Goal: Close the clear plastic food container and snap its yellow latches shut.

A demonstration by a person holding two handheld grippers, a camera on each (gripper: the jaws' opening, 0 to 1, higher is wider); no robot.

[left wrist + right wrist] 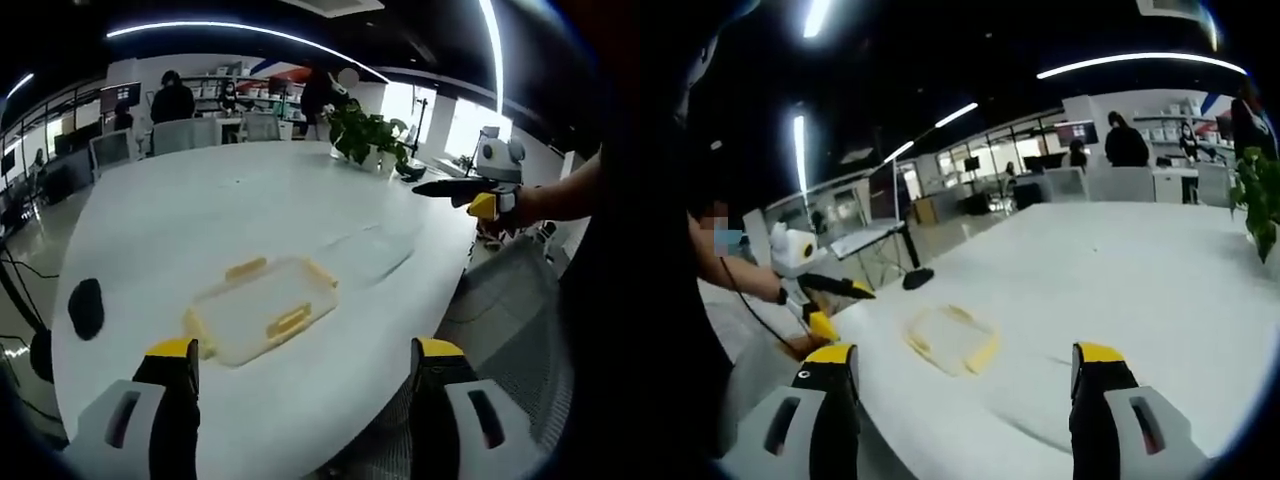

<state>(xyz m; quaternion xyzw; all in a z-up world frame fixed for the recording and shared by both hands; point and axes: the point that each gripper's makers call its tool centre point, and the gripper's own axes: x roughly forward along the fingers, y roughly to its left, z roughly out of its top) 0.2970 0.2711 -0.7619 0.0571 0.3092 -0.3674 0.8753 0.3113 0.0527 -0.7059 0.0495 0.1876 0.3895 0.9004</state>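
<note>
A clear plastic container (265, 310) with yellow latches along its sides lies flat on the white table (200, 220), just ahead of my left gripper (305, 375). That gripper's jaws stand wide apart with nothing between them. A flat clear piece (372, 250), seemingly the lid, lies on the table to the container's right. My right gripper (470, 192) hovers off the table's right edge in a hand. In the right gripper view the container (952, 340) sits in front of my open right gripper (965, 385), and the left gripper (830, 290) shows at the left.
A potted plant (370, 135) stands at the table's far end. A black object (86, 307) lies near the left edge. A mesh chair (510, 290) is beside the table at the right. Chairs, desks and people are at the back of the room.
</note>
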